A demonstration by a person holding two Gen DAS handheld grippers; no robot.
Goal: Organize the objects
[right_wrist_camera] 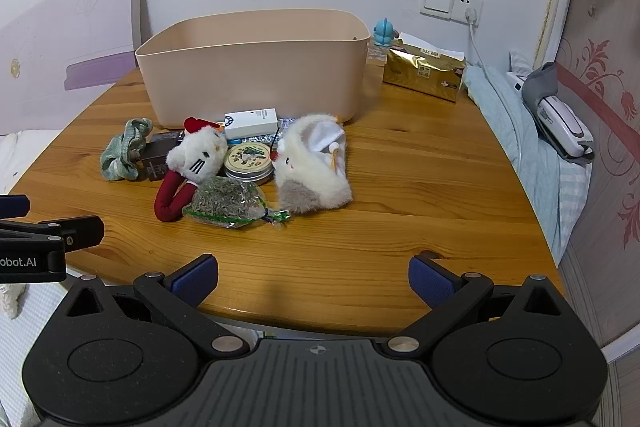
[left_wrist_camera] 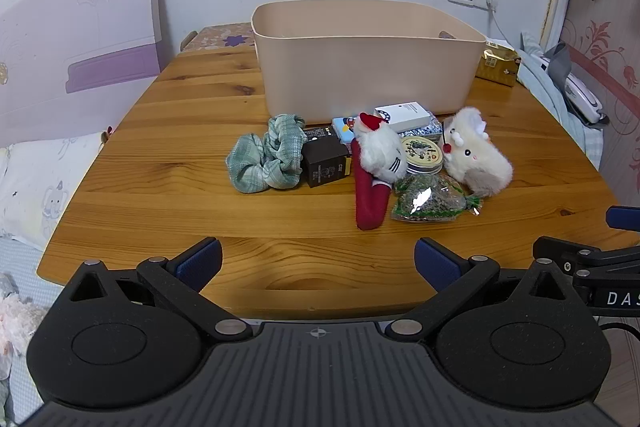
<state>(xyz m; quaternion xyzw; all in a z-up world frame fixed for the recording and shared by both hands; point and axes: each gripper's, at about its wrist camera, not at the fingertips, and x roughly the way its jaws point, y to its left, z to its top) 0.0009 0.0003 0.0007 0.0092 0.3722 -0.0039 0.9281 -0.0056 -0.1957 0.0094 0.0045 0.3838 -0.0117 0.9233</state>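
A beige plastic bin (left_wrist_camera: 368, 63) (right_wrist_camera: 256, 67) stands at the back of the wooden table (left_wrist_camera: 160, 195) (right_wrist_camera: 420, 195). In front of it lies a cluster: a green scrunchie (left_wrist_camera: 266, 159) (right_wrist_camera: 124, 155), a dark brown box (left_wrist_camera: 326, 165) (right_wrist_camera: 157, 157), a white cat plush with red legs (left_wrist_camera: 378, 163) (right_wrist_camera: 192, 163), a round tin (left_wrist_camera: 422, 155) (right_wrist_camera: 248, 159), a bag of dried herbs (left_wrist_camera: 430, 197) (right_wrist_camera: 232, 203), a fluffy white plush (left_wrist_camera: 476, 151) (right_wrist_camera: 312, 167) and a white box (left_wrist_camera: 404, 115) (right_wrist_camera: 251, 121). My left gripper (left_wrist_camera: 318, 261) and right gripper (right_wrist_camera: 314, 277) hover open over the near table edge, both empty.
A gold tissue pack (left_wrist_camera: 498, 65) (right_wrist_camera: 424, 73) and a small blue figure (right_wrist_camera: 385, 33) sit beside the bin. A bed with a grey-and-white device (right_wrist_camera: 560, 119) runs along the right. A pillow (left_wrist_camera: 36, 187) lies left. The wall socket's cable (right_wrist_camera: 476, 43) hangs down.
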